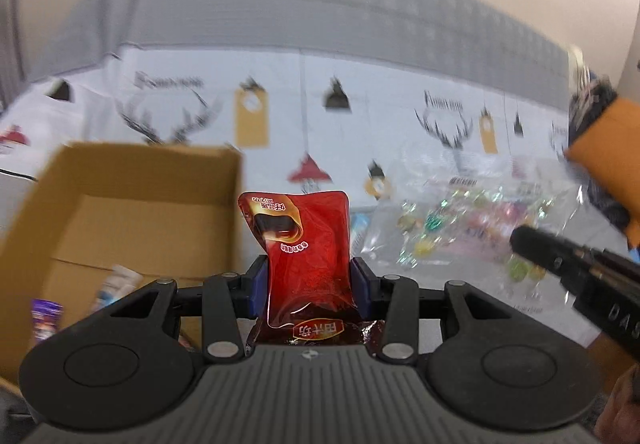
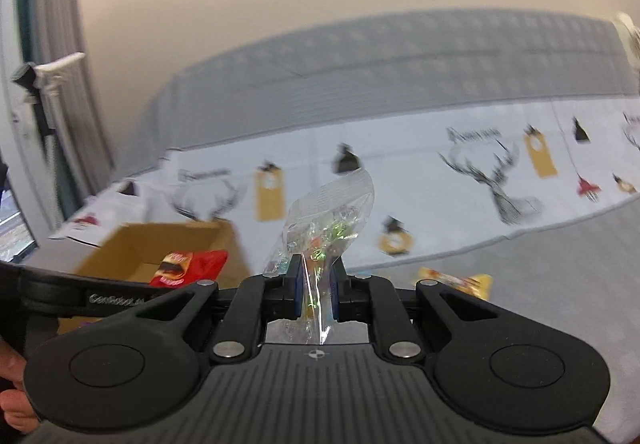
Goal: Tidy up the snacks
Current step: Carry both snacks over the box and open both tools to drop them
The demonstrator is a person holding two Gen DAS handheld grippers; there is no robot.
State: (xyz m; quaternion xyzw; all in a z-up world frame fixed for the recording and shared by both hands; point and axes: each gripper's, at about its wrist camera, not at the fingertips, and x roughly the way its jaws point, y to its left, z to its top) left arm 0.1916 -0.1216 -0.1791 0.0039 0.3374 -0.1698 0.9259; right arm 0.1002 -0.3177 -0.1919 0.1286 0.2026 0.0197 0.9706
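My left gripper is shut on a red snack pouch and holds it upright just right of an open cardboard box. The pouch also shows in the right wrist view, in front of the box. My right gripper is shut on a clear bag of colourful wrapped candies and holds it in the air. In the left wrist view the clear bag hangs at the right, with the right gripper's body beside it.
The box holds a few small packets, one purple and one white. A white cloth with deer and tag prints covers the surface. A yellow snack packet lies on the grey surface at the right.
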